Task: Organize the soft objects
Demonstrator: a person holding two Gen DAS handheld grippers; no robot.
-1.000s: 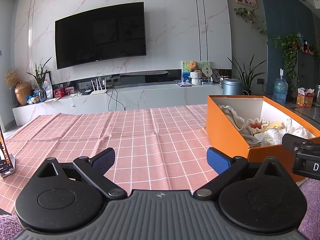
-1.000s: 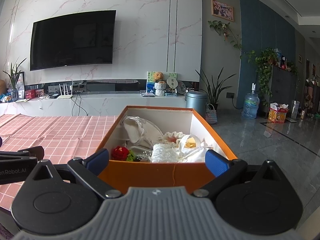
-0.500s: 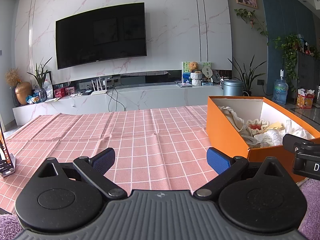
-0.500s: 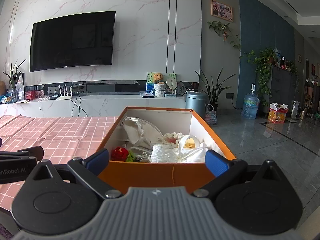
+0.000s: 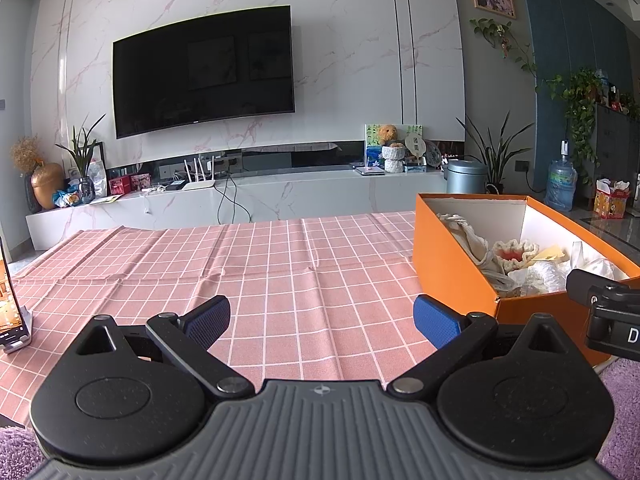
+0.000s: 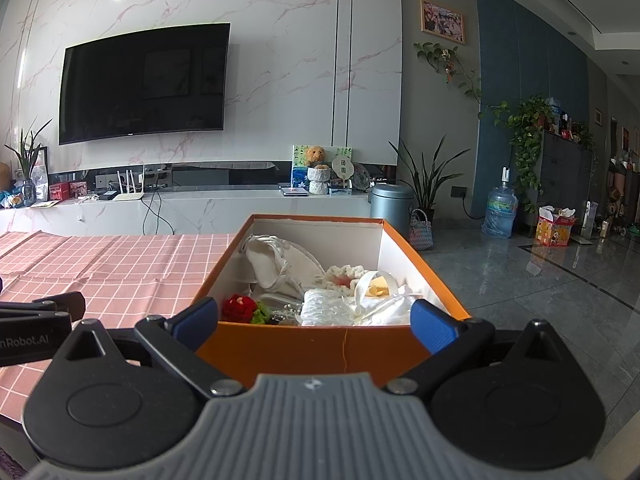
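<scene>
An orange box with a white inside stands on the right end of the pink checked tablecloth. It holds soft things: a cream cloth bag, a red knitted flower, a cream crocheted piece and white wrapped bundles. My right gripper is open and empty, just before the box's near wall. My left gripper is open and empty over bare cloth, left of the box.
A phone on a stand sits at the table's left edge. Purple rug lies below the table. A TV wall and low cabinet stand beyond the table. Grey tiled floor lies to the right.
</scene>
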